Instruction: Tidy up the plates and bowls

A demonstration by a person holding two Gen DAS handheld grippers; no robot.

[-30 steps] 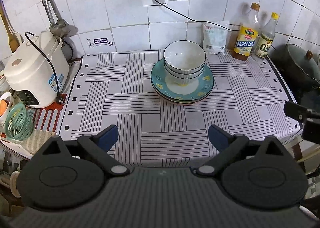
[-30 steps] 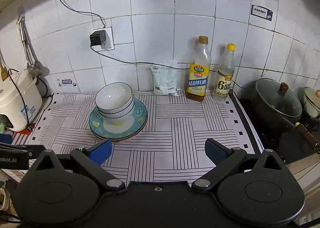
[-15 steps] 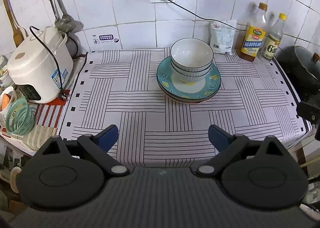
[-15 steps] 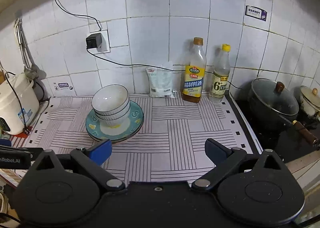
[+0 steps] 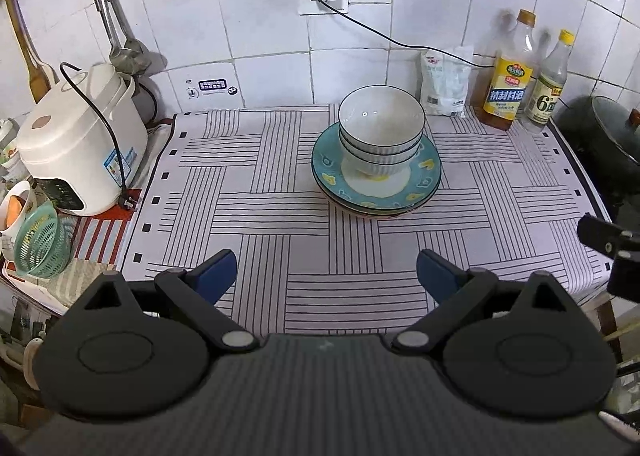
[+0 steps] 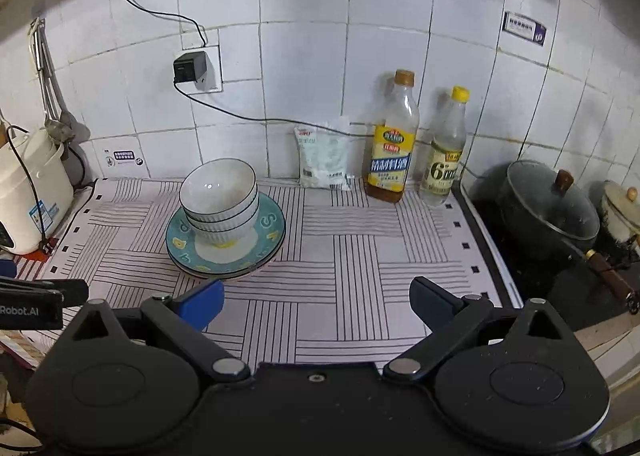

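Both tongs have drawn back slightly from the bowls stacked on plates at frame centre. Left tongs and right tongs gape wide, empty, above the table.

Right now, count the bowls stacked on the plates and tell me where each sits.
3 bowls, nested in one stack: top, middle and bottom, the bottom one resting on the teal plate toward the back of the striped cloth. A further bowl could be hidden inside the stack.

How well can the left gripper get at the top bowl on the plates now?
Probably yes. The left gripper is open and empty, and the top bowl sits uncovered on the stack ahead of it. Only bare striped cloth lies between them; the rice cooker stands well to the side.
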